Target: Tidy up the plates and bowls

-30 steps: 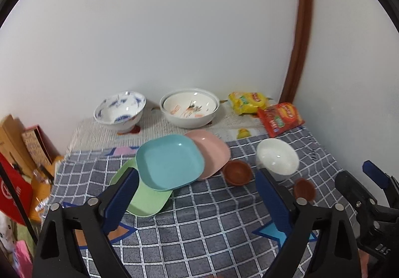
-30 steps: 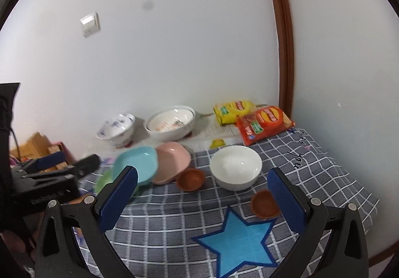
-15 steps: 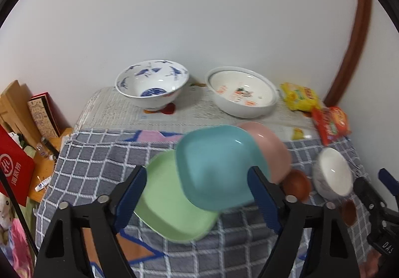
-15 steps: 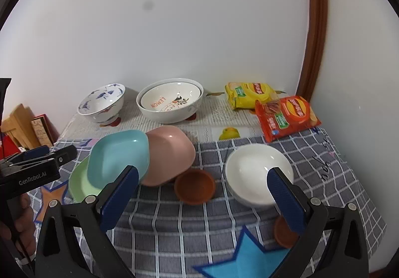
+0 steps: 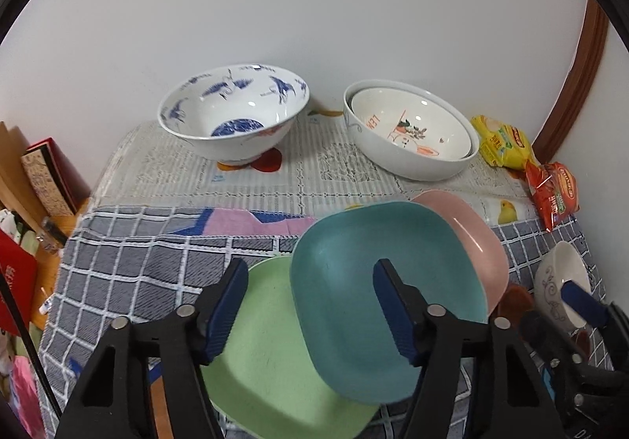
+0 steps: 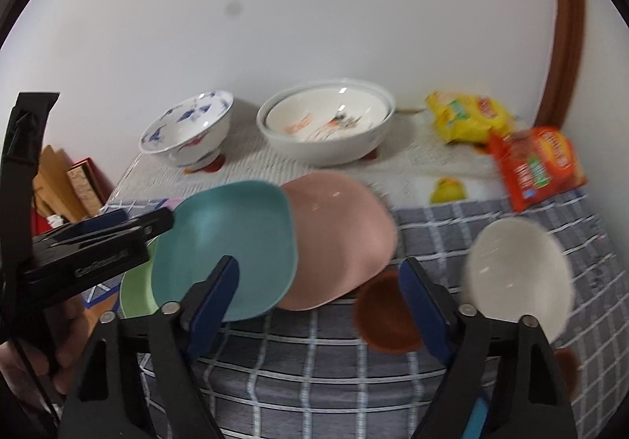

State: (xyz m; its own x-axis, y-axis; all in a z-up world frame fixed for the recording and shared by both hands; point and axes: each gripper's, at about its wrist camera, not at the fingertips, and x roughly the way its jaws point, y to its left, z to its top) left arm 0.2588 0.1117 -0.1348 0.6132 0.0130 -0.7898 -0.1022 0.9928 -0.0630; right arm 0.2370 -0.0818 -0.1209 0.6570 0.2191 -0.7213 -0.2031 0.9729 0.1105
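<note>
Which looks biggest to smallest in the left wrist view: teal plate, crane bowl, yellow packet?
1. Teal plate, though it lies nearest the camera.
2. Crane bowl.
3. Yellow packet.

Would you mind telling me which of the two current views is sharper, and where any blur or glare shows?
Left wrist view: sharp, with small glare spots inside the blue-patterned bowl. Right wrist view: motion-blurred, worst on the white bowl and the brown dish. Both: fisheye bending, dark corners.
</note>
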